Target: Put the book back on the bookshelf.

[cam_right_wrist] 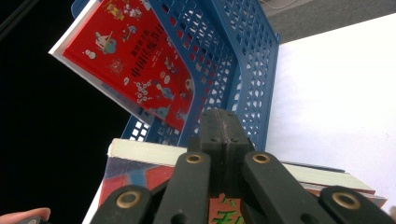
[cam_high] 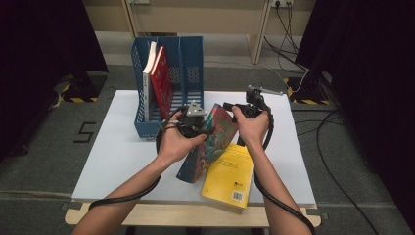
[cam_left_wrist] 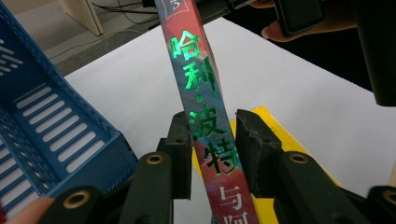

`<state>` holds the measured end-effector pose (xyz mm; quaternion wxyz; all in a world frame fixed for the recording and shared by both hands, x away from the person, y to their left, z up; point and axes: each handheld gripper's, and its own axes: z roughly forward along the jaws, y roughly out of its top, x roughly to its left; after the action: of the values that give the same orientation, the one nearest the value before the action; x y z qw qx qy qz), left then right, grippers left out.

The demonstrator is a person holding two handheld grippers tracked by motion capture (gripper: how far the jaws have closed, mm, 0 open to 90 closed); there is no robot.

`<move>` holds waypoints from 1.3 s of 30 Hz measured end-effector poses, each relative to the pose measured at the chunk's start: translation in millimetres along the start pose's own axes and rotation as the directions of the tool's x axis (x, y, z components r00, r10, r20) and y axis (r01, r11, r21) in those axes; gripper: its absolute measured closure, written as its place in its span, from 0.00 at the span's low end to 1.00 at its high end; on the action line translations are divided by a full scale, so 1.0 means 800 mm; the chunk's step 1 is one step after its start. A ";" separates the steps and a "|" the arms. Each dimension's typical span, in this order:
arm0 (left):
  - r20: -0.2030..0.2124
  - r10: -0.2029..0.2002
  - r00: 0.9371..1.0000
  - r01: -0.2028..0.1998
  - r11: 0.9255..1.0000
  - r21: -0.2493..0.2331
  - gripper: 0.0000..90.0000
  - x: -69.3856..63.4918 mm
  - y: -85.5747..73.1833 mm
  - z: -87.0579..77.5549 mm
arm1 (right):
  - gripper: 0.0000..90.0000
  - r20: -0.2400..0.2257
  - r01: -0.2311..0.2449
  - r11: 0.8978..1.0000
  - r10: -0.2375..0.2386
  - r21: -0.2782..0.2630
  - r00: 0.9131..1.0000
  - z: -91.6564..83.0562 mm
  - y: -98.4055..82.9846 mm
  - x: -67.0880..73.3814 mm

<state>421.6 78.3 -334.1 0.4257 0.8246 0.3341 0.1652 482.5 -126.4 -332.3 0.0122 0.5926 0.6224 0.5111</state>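
Observation:
A colourful paperback (cam_high: 208, 147) with green foil lettering stands tilted on the white table (cam_high: 112, 156), its lower end on a yellow book (cam_high: 230, 176). My left gripper (cam_high: 203, 128) straddles its spine (cam_left_wrist: 201, 88). In the left gripper view that gripper (cam_left_wrist: 212, 126) has a pad on each side of the spine, with a thin gap showing on the right side. My right gripper (cam_high: 229, 105) is at the book's upper end. In the right gripper view its jaws (cam_right_wrist: 224, 126) are pressed together over the page edge and cover (cam_right_wrist: 140, 172), seemingly pinching the cover.
A blue file rack (cam_high: 191, 54) stands at the back left of the table, holding a red book (cam_high: 161, 81) and a white one (cam_high: 148, 73). Cables trail from both grippers off the front edge. Dark curtains flank the table.

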 end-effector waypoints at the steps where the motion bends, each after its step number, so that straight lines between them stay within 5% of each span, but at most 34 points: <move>1: 0.002 -0.003 1.000 0.003 1.000 -0.003 0.73 0.000 0.000 0.001 | 1.00 0.000 0.004 1.000 -0.004 0.000 1.000 0.001 0.000 0.000; 16: 0.070 -0.074 0.995 0.071 0.997 0.043 0.71 0.005 0.006 0.019 | 1.00 0.002 0.016 0.999 -0.016 0.035 1.000 0.006 -0.009 0.004; 33: 0.112 -0.178 0.978 0.167 0.981 0.099 0.73 0.007 0.006 0.040 | 1.00 -0.015 0.018 0.998 -0.017 0.058 1.000 0.009 -0.013 0.005; 39: 0.143 -0.181 0.973 0.170 0.982 0.084 0.77 0.008 0.006 0.025 | 0.93 -0.064 -0.006 0.999 0.004 -0.032 0.998 -0.013 -0.006 0.004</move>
<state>439.7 69.0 -341.7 0.4330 0.8164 0.3784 0.0527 471.7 -129.6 -328.5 0.0008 0.5773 0.6127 0.5396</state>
